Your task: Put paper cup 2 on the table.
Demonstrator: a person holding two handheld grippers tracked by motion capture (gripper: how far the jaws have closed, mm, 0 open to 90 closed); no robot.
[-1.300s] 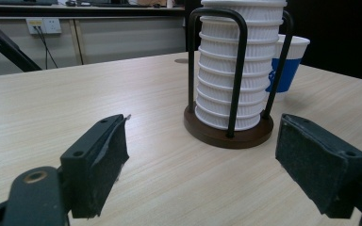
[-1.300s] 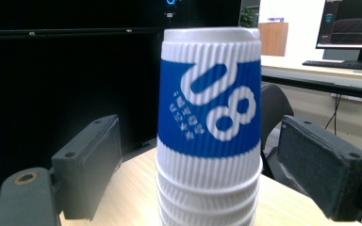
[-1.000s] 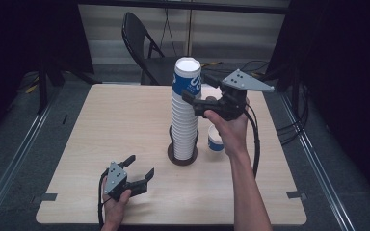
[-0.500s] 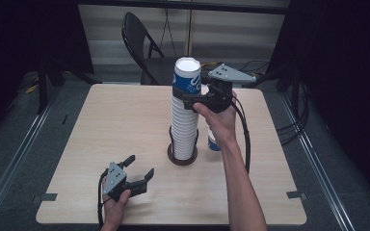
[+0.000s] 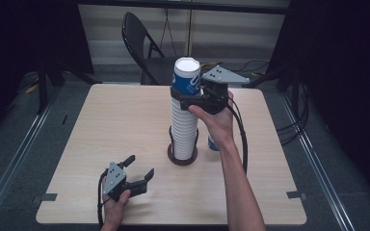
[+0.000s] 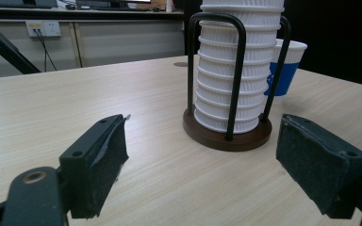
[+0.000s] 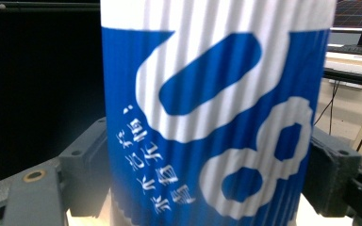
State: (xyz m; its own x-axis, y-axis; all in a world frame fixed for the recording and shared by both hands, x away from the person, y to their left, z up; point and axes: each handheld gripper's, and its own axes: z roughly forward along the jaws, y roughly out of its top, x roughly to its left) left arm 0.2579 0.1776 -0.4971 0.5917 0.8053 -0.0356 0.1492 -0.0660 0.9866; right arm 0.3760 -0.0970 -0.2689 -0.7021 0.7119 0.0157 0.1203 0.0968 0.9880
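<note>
A tall stack of white ribbed paper cups [image 5: 185, 126] stands upside down in a black wire holder with a round brown base [image 5: 181, 158] at mid-table. The topmost cup [image 5: 187, 77] is blue and white, with printed characters [image 7: 207, 117]. My right gripper [image 5: 183, 96] reaches in from the right at the top of the stack, and its jaws press both sides of that top cup [image 7: 212, 174]. Near the front left edge my left gripper [image 5: 138, 169] rests low and open, nothing between its pads [image 6: 200, 160], pointing at the holder [image 6: 226, 129].
A single blue and white cup [image 5: 212, 143] stands on the table right of the holder, partly hidden by the right forearm; it also shows behind the stack [image 6: 285, 70]. A black folding chair [image 5: 142, 43] sits beyond the far edge of the wooden table [image 5: 101, 125].
My right gripper has moved left from beside the stack and closed around the top blue cup. The left gripper has stayed where it was, open.
</note>
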